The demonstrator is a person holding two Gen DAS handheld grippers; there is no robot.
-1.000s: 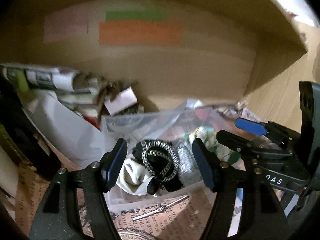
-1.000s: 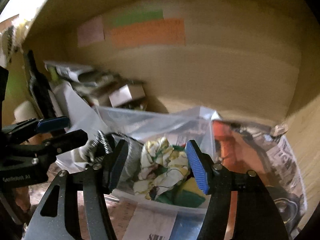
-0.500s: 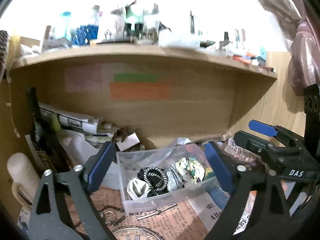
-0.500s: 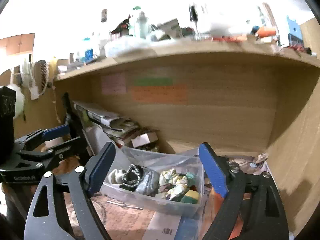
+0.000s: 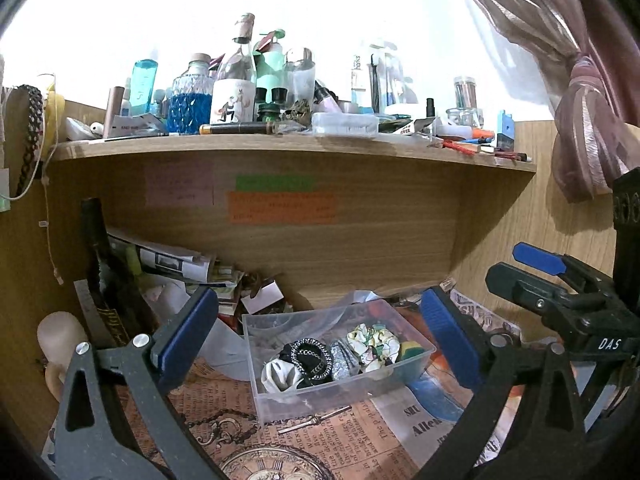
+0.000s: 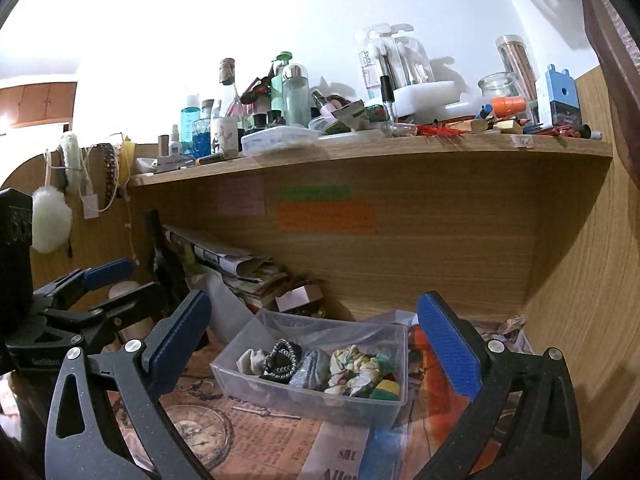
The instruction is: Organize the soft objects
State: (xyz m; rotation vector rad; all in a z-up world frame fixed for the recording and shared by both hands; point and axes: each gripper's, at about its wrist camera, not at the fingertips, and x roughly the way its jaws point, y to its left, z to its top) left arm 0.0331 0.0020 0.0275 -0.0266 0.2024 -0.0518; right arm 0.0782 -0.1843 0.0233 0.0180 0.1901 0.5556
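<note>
A clear plastic box sits on the printed paper under the shelf. In it lie several scrunchies: a white one, a black one with silver trim, a silvery grey one and a floral one. My left gripper hangs back from the box, its jaws opening wide with nothing between them. My right gripper stands beside it to the right, its jaws also opening and nothing held. The box shows between its fingers, well beyond them.
A wooden shelf crowded with bottles and jars overhangs the nook. Stacked papers and a small carton fill the back left. A thin metal pin lies in front of the box. A wooden side wall closes the right. A curtain hangs at the right.
Both grippers have pulled back and risen away from the box, which now looks small and far. Both pairs of jaws have spread wider. The shelf top has come into view.
</note>
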